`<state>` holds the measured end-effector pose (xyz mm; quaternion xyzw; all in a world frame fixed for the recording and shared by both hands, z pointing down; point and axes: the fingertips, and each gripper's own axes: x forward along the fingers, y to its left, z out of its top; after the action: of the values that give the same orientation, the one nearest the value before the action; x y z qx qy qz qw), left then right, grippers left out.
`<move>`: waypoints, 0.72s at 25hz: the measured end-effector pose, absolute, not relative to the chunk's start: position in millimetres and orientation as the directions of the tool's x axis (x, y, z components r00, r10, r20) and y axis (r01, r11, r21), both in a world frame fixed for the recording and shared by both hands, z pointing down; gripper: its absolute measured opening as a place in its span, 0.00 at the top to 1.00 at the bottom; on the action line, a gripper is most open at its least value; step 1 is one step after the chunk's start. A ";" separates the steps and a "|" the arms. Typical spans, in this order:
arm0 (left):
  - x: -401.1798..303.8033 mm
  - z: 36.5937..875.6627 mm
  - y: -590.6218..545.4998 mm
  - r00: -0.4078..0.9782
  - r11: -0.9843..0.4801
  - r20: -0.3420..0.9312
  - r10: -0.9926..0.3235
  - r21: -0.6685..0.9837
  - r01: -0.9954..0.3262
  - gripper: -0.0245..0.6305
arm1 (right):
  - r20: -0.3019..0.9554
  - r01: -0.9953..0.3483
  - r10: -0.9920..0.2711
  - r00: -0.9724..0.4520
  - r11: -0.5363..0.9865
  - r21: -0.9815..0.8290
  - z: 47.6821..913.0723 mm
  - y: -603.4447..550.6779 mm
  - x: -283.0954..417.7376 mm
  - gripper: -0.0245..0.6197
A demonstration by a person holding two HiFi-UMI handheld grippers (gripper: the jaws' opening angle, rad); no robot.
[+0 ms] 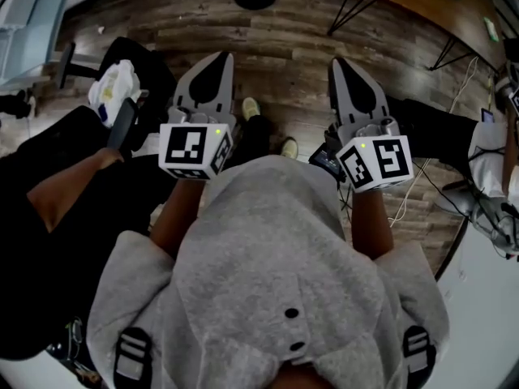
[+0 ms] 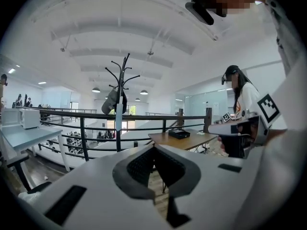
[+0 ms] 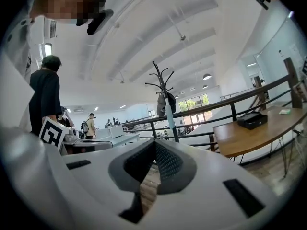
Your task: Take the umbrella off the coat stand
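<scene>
— How far along was the task?
— Not started. The grey folded umbrella (image 2: 111,102) hung on the black branched metal coat stand (image 2: 121,75), well apart from both grippers.
— And the jaws?
— The left gripper (image 2: 153,150) and right gripper (image 3: 154,145) were both closed and empty. Reaching and lifting the umbrella off remained.

Head cam looked steeply down, left gripper (image 1: 217,60) at 11, right gripper (image 1: 341,65) at 1; gripper cams faced fwd, sharing far coat stand (image 2: 124,74) (image 3: 162,86) approx 12.
</scene>
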<state>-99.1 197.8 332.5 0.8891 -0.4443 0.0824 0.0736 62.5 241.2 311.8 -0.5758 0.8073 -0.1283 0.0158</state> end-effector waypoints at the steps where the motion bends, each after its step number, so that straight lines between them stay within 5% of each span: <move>1: -101.8 334.1 185.7 0.591 -0.593 0.213 -0.778 0.060 -0.803 0.94 | 0.124 -0.926 -0.933 -0.338 0.306 -0.223 312.2 228.9 59.3 0.95; 18: -150.5 342.8 47.6 0.602 -0.588 0.218 -0.768 0.133 -0.798 0.94 | 0.176 -0.910 -0.897 -0.406 0.380 -0.163 310.3 73.3 -15.5 0.95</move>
<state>-150.5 47.6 342.8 0.8885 -0.4405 0.0685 0.1087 -15.5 73.3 310.3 -0.5441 0.8303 -0.1172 -0.0293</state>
